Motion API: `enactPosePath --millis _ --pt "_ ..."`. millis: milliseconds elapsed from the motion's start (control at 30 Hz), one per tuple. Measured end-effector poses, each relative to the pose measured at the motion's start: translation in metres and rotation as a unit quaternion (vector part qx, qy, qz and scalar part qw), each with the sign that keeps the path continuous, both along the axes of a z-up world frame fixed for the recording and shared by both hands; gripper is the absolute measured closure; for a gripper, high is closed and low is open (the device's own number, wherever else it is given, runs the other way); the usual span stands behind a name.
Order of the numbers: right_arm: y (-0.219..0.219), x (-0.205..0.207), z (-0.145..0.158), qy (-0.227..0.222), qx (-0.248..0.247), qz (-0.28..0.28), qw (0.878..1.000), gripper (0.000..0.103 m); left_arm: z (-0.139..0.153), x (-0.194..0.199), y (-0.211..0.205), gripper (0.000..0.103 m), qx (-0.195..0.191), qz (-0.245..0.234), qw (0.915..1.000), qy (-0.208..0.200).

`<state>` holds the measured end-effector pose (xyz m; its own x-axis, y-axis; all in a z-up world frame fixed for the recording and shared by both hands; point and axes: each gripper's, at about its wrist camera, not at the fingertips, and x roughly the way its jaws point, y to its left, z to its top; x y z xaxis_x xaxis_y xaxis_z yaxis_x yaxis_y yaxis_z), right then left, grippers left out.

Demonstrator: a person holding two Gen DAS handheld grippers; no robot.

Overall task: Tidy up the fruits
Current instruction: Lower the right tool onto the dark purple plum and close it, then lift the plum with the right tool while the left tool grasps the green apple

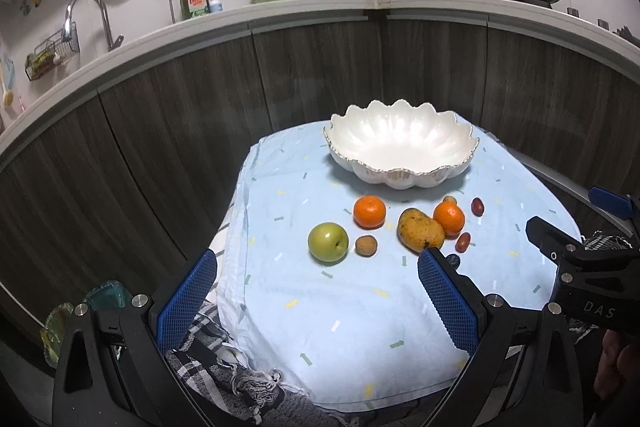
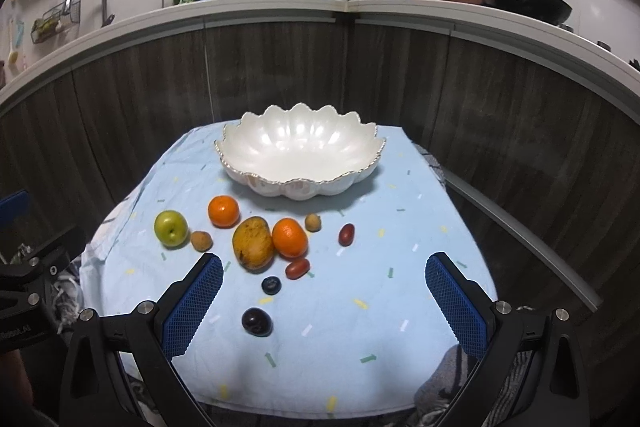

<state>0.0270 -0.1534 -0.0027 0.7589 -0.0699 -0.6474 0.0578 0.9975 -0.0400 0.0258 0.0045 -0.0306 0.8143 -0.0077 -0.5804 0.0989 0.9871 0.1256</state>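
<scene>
Only rightward, dark plum (image 2: pixel 257 321) near blueberry (image 2: pixel 271 285)

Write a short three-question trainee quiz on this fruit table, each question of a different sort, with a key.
1. True or false: the white bowl already holds fruit.
2. Multiple choice: which fruit touches the mango? A) the green apple B) the orange to its right C) the dark plum
3. Fill in: the jaws of the left gripper and the right gripper both stand ____.

Key
1. False: the bowl is empty, and all the fruit lies on the blue cloth.
2. B
3. open, with nothing between them.
</scene>
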Motion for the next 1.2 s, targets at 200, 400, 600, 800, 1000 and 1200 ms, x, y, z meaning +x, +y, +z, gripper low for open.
enactPosePath --millis 200,400,600,800,1000,1200 --pt "0.013 0.013 -0.017 0.014 -0.002 0.029 0.999 0.001 -0.010 0.009 0.006 0.001 -0.002 -0.004 1.0000 0.001" --pt "0.027 0.029 -0.040 0.042 0.004 0.060 0.997 0.015 -0.023 0.021 0.013 0.001 -0.012 -0.004 0.9998 0.016" --pt "0.035 0.037 -0.066 0.086 0.014 0.078 0.993 0.040 -0.035 0.033 0.015 0.001 -0.022 -0.001 0.9991 0.037" --pt "0.033 0.042 -0.087 0.127 0.026 0.078 0.988 0.053 -0.043 0.039 0.013 0.001 -0.021 -0.004 0.9987 0.046" --pt "0.035 0.044 -0.100 0.154 0.030 0.085 0.984 0.059 -0.050 0.046 0.016 0.001 -0.028 0.003 0.9977 0.061" --pt "0.036 0.045 -0.109 0.174 0.039 0.090 0.980 0.067 -0.054 0.049 0.017 0.001 -0.034 0.004 0.9970 0.070"
